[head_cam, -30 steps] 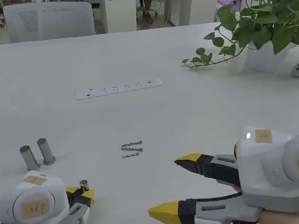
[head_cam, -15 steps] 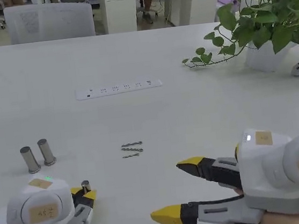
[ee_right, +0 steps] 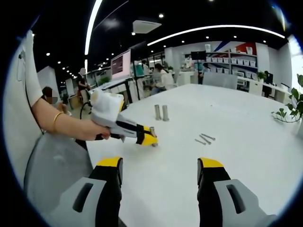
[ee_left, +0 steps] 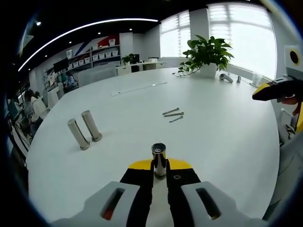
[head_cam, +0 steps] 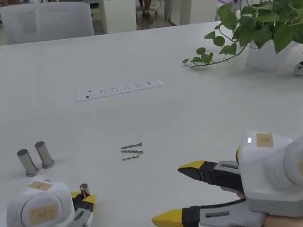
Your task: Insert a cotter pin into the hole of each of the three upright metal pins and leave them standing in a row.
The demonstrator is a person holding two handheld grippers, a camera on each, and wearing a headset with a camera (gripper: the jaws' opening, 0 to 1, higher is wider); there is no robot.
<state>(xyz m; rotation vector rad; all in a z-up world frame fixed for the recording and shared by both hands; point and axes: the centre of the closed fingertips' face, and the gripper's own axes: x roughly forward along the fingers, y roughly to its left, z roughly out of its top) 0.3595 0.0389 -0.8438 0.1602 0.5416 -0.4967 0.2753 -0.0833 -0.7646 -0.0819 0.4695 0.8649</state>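
Hardly moving since before, the left hand-held gripper (ee_left: 159, 166) is clenching a pin (ee_left: 158, 153) upright for insertion. The right hand-held gripper (head_cam: 169, 193) is waiting released near the cotter pins (head_cam: 132, 151).

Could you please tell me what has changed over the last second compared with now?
Nothing has visibly moved; the slight shift is the camera's. The left gripper stays shut on one upright metal pin, and the right gripper stays open and empty. The two other metal pins and the cotter pins remain where they were.

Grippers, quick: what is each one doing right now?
Left gripper: shut on one metal pin.
Right gripper: open, holding nothing.
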